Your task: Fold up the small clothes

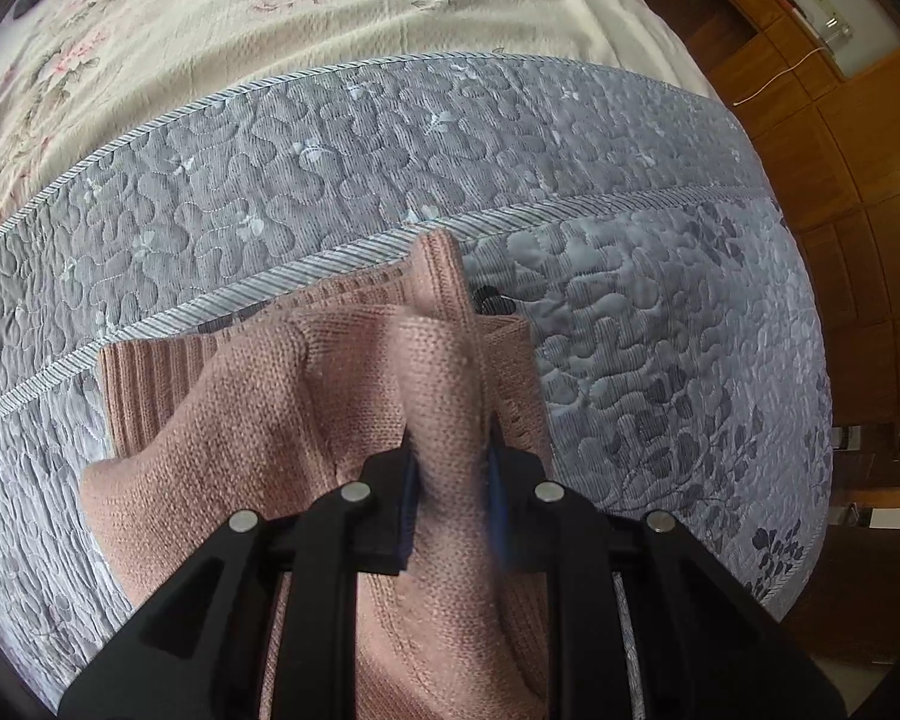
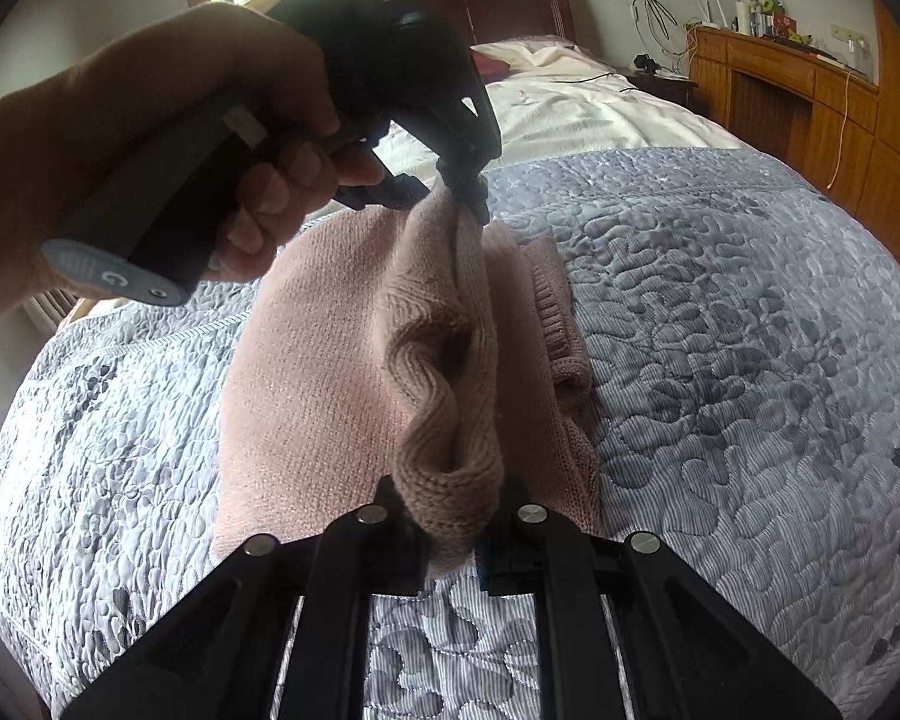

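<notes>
I see a bed (image 2: pixel 720 324) under a grey quilted cover, in a bedroom with wooden cabinets (image 2: pixel 810 96). One pink knitted garment (image 2: pixel 306 360) lies on it; my left gripper (image 2: pixel 468 195) and right gripper (image 2: pixel 450 540) each have jaws pinching a raised fold.

We had a dusty-pink knitted sweater (image 2: pixel 306 372) lying partly flat on the bed. One ribbed edge was pinched up into a raised ridge (image 1: pixel 444 420), its folds bunched and wavy.

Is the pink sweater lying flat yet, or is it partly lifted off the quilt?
Partly lifted. Both grippers, left and right, pinch one raised edge of the pink sweater; the rest lies on the grey quilt.
</notes>
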Tool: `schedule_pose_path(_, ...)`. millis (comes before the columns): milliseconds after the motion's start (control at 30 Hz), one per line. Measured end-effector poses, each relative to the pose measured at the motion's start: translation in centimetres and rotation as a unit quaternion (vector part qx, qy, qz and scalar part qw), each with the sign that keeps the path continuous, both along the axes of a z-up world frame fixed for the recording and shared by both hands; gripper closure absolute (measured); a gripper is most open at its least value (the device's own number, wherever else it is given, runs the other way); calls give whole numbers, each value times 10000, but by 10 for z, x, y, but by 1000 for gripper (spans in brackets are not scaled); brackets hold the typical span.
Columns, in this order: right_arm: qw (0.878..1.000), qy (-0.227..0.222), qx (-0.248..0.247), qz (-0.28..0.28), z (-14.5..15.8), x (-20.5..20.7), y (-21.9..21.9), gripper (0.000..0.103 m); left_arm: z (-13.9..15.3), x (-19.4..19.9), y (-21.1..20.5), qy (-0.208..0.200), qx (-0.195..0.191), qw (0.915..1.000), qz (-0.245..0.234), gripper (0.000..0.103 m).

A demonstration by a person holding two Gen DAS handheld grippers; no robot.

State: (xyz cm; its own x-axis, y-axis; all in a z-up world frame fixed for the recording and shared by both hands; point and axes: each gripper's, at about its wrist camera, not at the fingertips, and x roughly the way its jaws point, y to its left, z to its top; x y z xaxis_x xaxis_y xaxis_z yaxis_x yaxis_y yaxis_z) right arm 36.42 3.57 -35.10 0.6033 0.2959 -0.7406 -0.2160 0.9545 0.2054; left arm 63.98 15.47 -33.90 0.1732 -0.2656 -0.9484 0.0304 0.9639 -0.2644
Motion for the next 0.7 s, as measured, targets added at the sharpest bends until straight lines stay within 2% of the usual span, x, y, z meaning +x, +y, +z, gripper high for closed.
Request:
schedule_pose_path(167,9996,190,221,2,-11,1,-12,92,-4,-4,-13,-173,289,9994,95,86)
schedule_pose_path(267,9956,530,756,176,-25,9,-24,91,-13,-6,-19,-304,417,9984,218,83)
schedule_pose_path(300,9907,723,1128,220,-31,14,-32,89,-16,-7,-20,-367,398,9982,263,81)
schedule_pose_path(333,9834,930,1540,250,-37,20,-40,82,-19,-8,-21,-467,330,9979,295,76)
schedule_pose_path(400,9621,1410,2318,265,-48,32,-55,59,-23,-10,-20,-679,165,9969,367,71)
schedule_pose_path(433,9531,1585,2564,265,-52,38,-61,39,-24,-12,-18,-767,37,9962,418,68)
schedule_pose_path(467,9454,1711,2759,296,-54,43,-65,32,-23,-13,-16,-828,-116,9954,471,66)
schedule_pose_path(600,9211,2124,3206,606,-61,65,-70,32,-5,-13,0,-1045,-813,9885,732,65)
schedule_pose_path(700,9096,2392,3328,678,-66,81,-74,33,27,-17,14,-1383,-1062,9823,687,62)
